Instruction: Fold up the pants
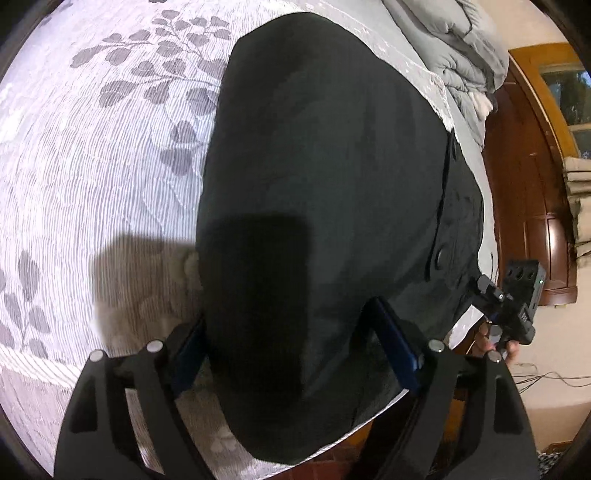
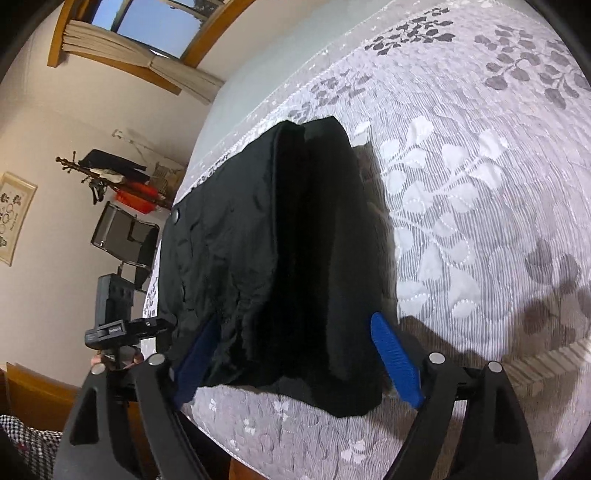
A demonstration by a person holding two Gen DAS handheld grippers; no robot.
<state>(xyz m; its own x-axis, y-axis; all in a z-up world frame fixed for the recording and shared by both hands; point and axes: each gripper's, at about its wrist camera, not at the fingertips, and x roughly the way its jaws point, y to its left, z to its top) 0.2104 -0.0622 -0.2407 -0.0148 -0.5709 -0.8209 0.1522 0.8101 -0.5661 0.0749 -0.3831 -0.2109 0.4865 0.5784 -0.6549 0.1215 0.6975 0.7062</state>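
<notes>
Black pants [image 1: 321, 206] lie folded into a thick stack on the bed, near its edge; they also show in the right wrist view [image 2: 273, 266]. A button [image 2: 175, 215] marks the waistband side. My left gripper [image 1: 291, 328] is open, its blue-padded fingers [image 1: 395, 347] straddling the near end of the pants without pinching them. My right gripper [image 2: 299, 332] is open too, its blue fingers [image 2: 397, 363] either side of the stack's near end. Each gripper shows in the other's view, at the right edge [image 1: 517, 302] and at the left edge [image 2: 118, 325].
The bed has a white quilted cover with grey leaf print [image 1: 92, 166]. A grey duvet [image 1: 469, 48] is bunched at the far end. A wooden door [image 1: 532, 206], a window [image 2: 147, 22], a coat rack [image 2: 110, 177] and floor cables [image 1: 546, 380] lie beyond the bed edge.
</notes>
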